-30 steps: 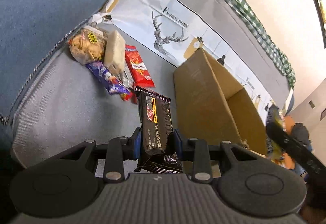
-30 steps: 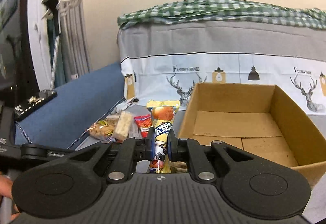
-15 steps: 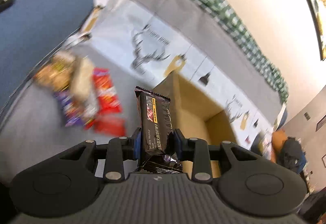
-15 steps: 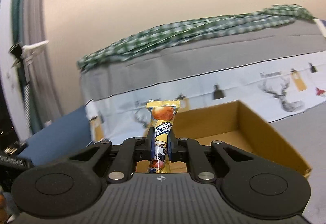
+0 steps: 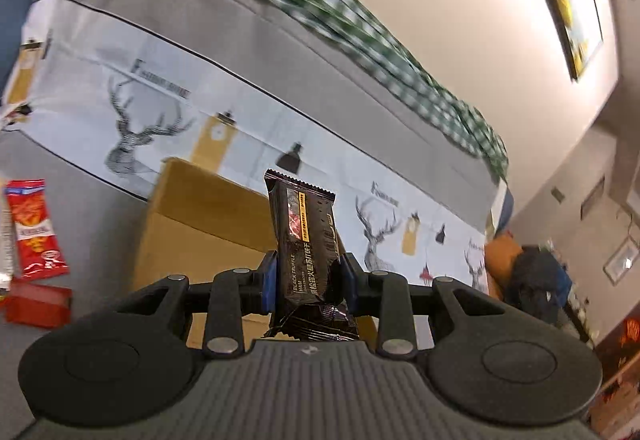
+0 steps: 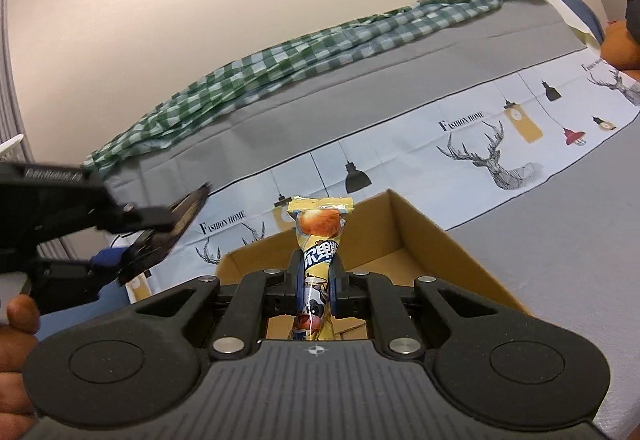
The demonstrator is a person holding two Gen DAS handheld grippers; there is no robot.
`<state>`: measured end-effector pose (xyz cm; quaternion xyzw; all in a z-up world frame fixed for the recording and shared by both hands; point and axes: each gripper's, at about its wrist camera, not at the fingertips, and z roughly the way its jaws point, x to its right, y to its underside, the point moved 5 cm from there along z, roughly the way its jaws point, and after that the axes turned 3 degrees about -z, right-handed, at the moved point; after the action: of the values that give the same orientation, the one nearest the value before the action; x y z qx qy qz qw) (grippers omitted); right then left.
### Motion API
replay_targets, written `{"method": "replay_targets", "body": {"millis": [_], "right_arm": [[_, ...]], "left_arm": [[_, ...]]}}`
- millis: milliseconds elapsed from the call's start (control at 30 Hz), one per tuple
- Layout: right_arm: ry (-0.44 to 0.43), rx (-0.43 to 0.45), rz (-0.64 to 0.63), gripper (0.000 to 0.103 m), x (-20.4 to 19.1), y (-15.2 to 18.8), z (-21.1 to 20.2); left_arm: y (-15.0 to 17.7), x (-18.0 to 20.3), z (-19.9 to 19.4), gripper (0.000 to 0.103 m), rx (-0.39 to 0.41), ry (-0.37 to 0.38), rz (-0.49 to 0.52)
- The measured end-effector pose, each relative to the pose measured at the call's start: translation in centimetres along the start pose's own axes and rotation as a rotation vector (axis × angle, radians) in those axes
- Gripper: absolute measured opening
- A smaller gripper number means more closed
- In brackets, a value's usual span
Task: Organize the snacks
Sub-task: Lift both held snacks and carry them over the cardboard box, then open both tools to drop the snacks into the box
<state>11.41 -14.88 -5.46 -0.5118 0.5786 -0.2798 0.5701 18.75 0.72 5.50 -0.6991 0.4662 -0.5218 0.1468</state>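
My left gripper (image 5: 307, 282) is shut on a black snack bar (image 5: 306, 240) that stands upright between the fingers, in front of the near wall of an open cardboard box (image 5: 200, 236). My right gripper (image 6: 317, 286) is shut on a yellow snack packet (image 6: 320, 240) and holds it upright over the box (image 6: 432, 240), whose inside floor shows bare. The left gripper with the black bar (image 6: 160, 228) shows at the left edge of the right wrist view, beside the box.
A red snack packet (image 5: 34, 228) and a small red box (image 5: 36, 306) lie on the grey sofa seat left of the cardboard box. A deer-print cloth (image 6: 480, 144) and a green checked cloth (image 6: 280, 68) cover the sofa back. Dark bags (image 5: 536, 280) sit at the far right.
Both grippers have swung right and tilted up towards the box, each still holding its snack. The snack pile has slid to the left edge of the left wrist view.
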Motion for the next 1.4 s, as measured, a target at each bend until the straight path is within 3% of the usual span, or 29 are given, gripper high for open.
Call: {"method": "replay_targets", "body": {"millis": [333, 833, 967, 1000, 1067, 1133, 1267, 1400], "right_arm": [[0.028, -0.046, 0.010, 0.011, 0.3, 0.5, 1.2], [0.035, -0.050, -0.001, 0.012, 0.0, 0.6, 1.4], [0.060, -0.058, -0.019, 0.016, -0.1, 0.6, 1.5], [0.069, -0.060, -0.022, 0.017, -0.1, 0.7, 1.6], [0.077, -0.064, -0.021, 0.032, 0.0, 0.7, 1.6], [0.089, -0.065, -0.028, 0.039, -0.1, 0.7, 1.6], [0.098, -0.071, -0.057, 0.039, -0.5, 0.9, 1.7], [0.094, -0.065, -0.078, 0.039, -1.1, 1.1, 1.5]], "left_arm": [[0.6, 0.3, 0.8, 0.036, -0.023, 0.004, 0.002], [0.1, 1.0, 0.8, 0.036, -0.051, 0.011, 0.033], [-0.1, 1.5, 0.6, 0.053, -0.054, 0.001, 0.049], [-0.2, 1.7, 0.3, 0.053, -0.044, -0.001, 0.057], [-0.6, 1.8, -0.7, 0.053, -0.013, 0.000, 0.081], [-1.1, 1.8, -2.2, 0.053, 0.036, -0.005, 0.114], [-2.3, 0.5, -6.2, 0.053, 0.115, -0.019, 0.179], [-3.5, -3.0, -10.5, 0.053, 0.148, -0.048, 0.172]]}}
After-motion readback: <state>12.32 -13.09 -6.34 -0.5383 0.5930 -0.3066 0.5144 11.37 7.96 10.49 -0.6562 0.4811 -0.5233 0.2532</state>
